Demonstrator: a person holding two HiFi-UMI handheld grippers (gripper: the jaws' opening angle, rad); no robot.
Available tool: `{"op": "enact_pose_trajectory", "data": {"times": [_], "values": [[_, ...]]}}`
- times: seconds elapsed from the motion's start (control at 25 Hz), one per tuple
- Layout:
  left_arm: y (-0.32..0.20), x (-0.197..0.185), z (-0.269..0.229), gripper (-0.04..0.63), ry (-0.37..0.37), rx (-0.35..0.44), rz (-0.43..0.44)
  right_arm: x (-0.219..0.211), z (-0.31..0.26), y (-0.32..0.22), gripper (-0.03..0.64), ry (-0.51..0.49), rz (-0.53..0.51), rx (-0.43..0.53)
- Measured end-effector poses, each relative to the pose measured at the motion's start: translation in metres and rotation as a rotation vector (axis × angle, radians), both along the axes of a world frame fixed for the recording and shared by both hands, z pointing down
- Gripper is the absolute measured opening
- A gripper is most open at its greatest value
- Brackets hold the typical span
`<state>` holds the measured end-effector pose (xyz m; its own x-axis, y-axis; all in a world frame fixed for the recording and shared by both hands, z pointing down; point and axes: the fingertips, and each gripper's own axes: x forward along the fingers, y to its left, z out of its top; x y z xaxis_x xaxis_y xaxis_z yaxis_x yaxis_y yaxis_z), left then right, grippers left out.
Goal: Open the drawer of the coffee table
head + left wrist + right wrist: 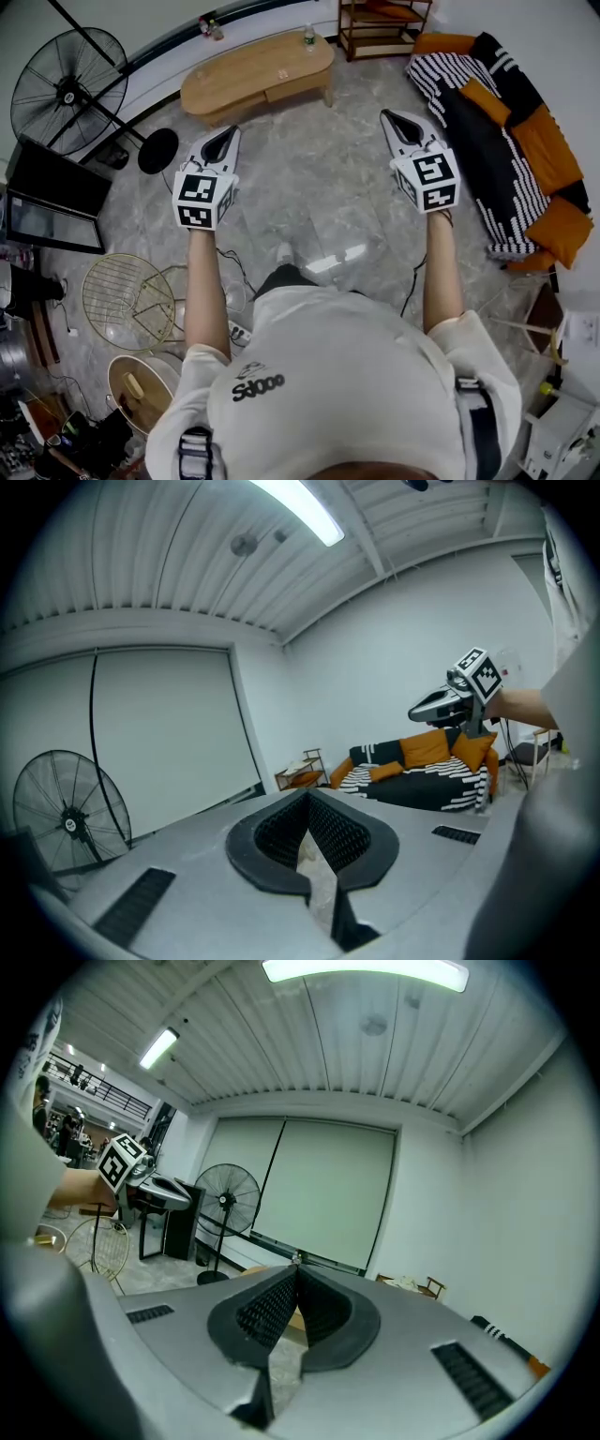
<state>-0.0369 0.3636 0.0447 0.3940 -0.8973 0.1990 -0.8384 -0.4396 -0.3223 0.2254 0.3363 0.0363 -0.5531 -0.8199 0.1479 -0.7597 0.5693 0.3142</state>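
Person (347, 375) stands on grey marble floor (319, 178); coffee table (253, 70) ahead, sofa (506, 141) right.

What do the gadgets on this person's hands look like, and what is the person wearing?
The left gripper and right gripper are grey shells tapering to a point, lined with black ribbed pads. Each carries a white cube printed with black square markers. The person wears a white short-sleeved shirt with black lettering.
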Motion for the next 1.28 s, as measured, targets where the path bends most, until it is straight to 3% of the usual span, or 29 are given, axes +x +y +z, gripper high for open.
{"op": "enact_pose_trajectory", "data": {"times": [0.16, 0.4, 0.68, 0.88, 1.04, 1.28], "values": [[-0.026, 0.002, 0.0, 0.018, 0.006, 0.001, -0.006, 0.007, 0.002, -0.027, 0.006, -0.01, 0.015, -0.014], [-0.077, 0.001, 0.006, 0.017, -0.047, 0.063, 0.036, 0.002, 0.016, -0.08, 0.006, -0.056, 0.034, -0.05], [-0.182, -0.039, 0.015, 0.017, -0.004, 0.041, -0.013, -0.023, 0.01, -0.172, 0.006, -0.047, 0.046, -0.029], [-0.263, -0.065, 0.016, 0.017, 0.006, 0.025, -0.012, -0.045, -0.003, -0.251, 0.006, -0.109, 0.046, -0.019], [-0.32, -0.082, 0.014, 0.017, 0.024, 0.008, -0.012, -0.067, -0.008, -0.301, 0.006, -0.04, 0.032, 0.02], [-0.385, -0.103, 0.022, 0.017, 0.029, -0.014, 0.003, -0.105, 0.008, -0.364, 0.006, 0.051, -0.005, -0.011]]}}
